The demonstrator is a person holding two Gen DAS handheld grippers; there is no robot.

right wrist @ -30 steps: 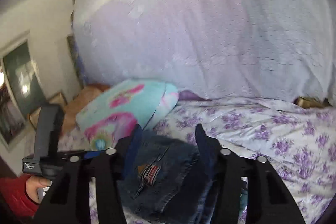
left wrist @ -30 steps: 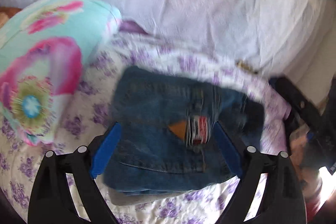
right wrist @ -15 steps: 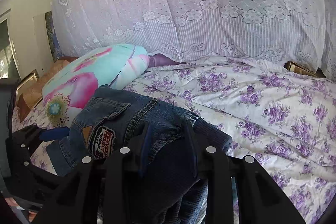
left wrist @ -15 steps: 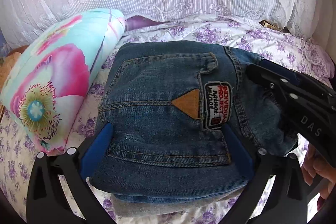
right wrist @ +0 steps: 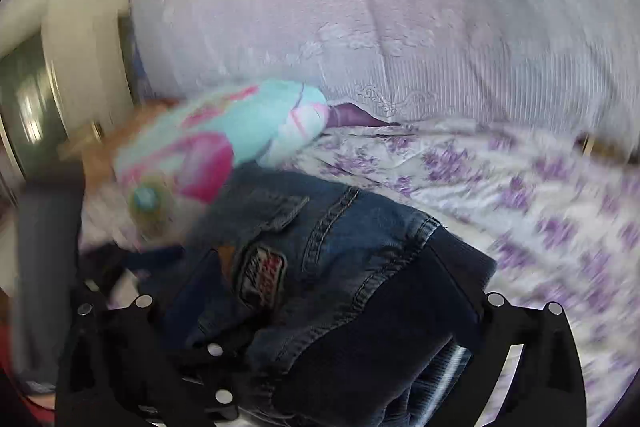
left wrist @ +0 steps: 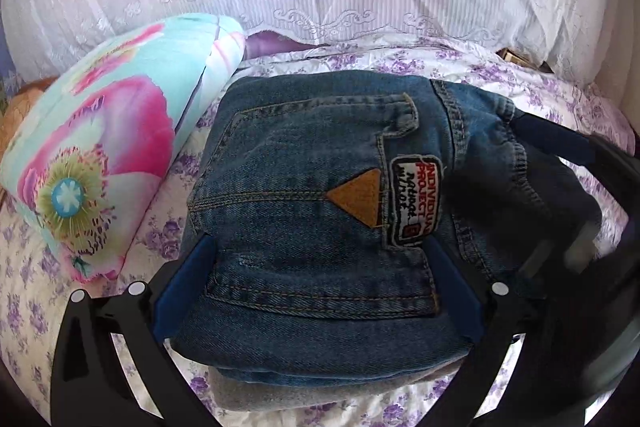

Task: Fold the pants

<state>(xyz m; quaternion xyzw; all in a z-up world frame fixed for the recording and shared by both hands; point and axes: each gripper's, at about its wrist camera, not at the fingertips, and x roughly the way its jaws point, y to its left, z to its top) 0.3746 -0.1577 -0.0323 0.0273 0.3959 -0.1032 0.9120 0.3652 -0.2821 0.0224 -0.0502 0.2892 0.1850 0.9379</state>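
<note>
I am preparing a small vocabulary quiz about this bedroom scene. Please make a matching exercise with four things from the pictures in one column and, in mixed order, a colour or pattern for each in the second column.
Things:
1. folded jeans
2. pillow
3. bed sheet
4. triangle patch

Colours or patterns:
a. white with small purple flowers
b. tan brown
c. dark blue denim
d. turquoise with a large pink flower

Right pairs: 1-c, 2-d, 3-a, 4-b
</note>
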